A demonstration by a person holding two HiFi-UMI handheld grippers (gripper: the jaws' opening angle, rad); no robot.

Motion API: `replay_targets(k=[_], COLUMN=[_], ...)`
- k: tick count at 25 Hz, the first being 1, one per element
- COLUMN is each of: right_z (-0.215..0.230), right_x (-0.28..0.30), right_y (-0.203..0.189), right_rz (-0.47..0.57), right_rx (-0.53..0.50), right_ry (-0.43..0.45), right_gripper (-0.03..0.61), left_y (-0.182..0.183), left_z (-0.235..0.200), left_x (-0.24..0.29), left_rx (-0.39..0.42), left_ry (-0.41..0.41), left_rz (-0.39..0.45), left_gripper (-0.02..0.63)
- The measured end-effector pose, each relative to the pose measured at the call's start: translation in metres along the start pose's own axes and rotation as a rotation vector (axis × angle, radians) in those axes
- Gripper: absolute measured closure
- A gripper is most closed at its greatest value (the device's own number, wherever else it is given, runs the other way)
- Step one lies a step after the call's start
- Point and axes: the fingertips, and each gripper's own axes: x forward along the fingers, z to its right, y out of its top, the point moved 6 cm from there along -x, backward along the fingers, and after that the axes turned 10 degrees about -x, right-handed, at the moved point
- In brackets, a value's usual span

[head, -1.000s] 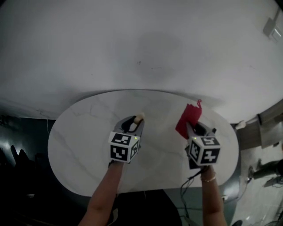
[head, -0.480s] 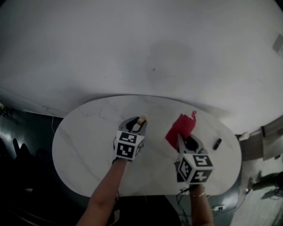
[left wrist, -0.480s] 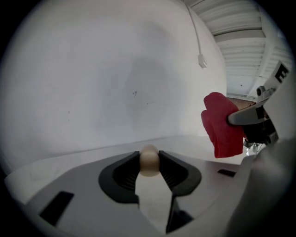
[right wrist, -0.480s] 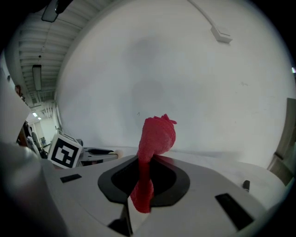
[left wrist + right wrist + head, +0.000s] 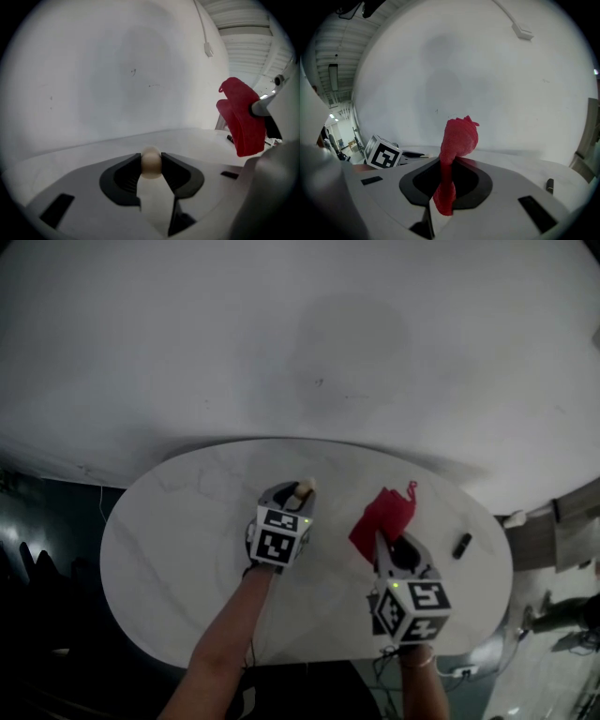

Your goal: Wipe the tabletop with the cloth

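A red cloth (image 5: 382,517) (image 5: 457,143) sticks up out of my right gripper (image 5: 386,538) (image 5: 449,161), whose jaws are shut on it above the right half of the white oval marble tabletop (image 5: 178,549). The red cloth (image 5: 242,117) also shows at the right of the left gripper view. My left gripper (image 5: 300,491) (image 5: 151,163) hovers over the table's middle, shut on a small beige ball (image 5: 303,489) (image 5: 151,162) pinched between its black pads.
A small black object (image 5: 461,546) (image 5: 550,185) lies on the table near its right edge. A curved white wall (image 5: 309,343) rises right behind the table. Dark floor (image 5: 47,549) lies to the left, and a cable hangs below the front edge.
My right gripper with the cloth has shifted left and toward the table's front. My left gripper has sunk slightly toward the tabletop, the ball still in it.
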Motion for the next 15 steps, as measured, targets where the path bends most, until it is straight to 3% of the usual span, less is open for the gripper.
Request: replay_targets(k=[10, 15], right_z=[0.014, 0.016], right_x=[0.01, 0.013], right_y=[-0.007, -0.003], right_rz=[-0.039, -0.038], right_rx=[0.057, 0.051], right_ry=[-0.009, -0.008], right_gripper=[0.529, 0.529], left_y=[-0.005, -0.004], left_z=[0.001, 0.004], left_x=[0.031, 0.035], left_rx=[0.007, 0.048], left_ry=[-0.017, -0.014], left_rz=[-0.068, -0.087], left_gripper=[0.485, 0.485])
